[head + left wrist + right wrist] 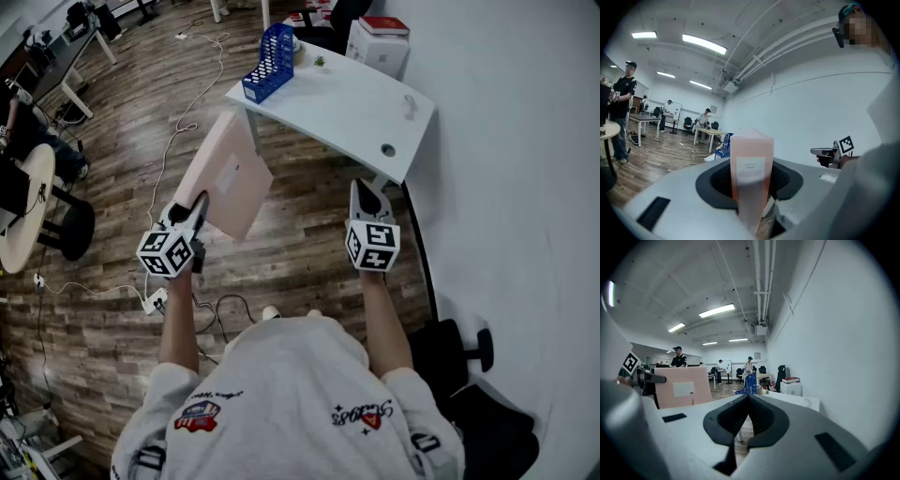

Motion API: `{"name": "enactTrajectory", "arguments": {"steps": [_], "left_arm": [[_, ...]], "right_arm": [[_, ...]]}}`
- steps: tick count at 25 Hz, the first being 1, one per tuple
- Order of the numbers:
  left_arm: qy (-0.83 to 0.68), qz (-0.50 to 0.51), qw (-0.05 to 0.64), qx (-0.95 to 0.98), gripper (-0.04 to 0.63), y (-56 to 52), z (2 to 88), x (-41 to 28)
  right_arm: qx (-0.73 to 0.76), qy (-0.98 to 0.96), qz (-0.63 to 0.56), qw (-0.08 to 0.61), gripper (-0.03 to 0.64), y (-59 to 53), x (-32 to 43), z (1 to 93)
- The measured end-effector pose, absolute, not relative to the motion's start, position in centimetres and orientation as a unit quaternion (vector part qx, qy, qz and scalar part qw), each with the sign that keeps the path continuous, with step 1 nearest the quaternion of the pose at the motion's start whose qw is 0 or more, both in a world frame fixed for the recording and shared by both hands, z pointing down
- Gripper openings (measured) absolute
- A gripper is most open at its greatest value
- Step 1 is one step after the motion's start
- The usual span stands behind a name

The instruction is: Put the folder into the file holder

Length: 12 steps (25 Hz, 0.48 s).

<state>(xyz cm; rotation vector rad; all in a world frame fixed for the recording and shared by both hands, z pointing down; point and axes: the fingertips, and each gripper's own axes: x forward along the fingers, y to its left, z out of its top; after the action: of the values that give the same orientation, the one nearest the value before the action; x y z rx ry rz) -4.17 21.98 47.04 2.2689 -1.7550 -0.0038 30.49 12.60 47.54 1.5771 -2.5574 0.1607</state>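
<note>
Left claw clamps the pink folder at centre left; right claw, pressed together, holds nothing. Blue file holder stands on the white bench, upper centre.

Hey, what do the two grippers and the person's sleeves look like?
Both the left gripper and right gripper have pale grey bodies, dark jaw pads and a white cube with black square markers. The person wears a white short-sleeved T-shirt.
</note>
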Motion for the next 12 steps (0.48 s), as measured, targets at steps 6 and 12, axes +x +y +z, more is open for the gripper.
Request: {"name": "enactTrajectory", "arguments": {"steps": [6, 12], "left_arm": [[-0.608, -0.008, 0.138, 0.782, 0.149, 22.41, 47.1, -4.88], [-0.599, -0.016, 0.138, 0.788, 0.149, 22.31, 47.14, -5.2]], "right_arm": [[0.52, -0.849, 0.053, 0.071, 0.002, 13.04, 29.85, 47.69], [0.53, -0.844, 0.06, 0.057, 0.002, 12.89, 29.78, 47.7]]}}
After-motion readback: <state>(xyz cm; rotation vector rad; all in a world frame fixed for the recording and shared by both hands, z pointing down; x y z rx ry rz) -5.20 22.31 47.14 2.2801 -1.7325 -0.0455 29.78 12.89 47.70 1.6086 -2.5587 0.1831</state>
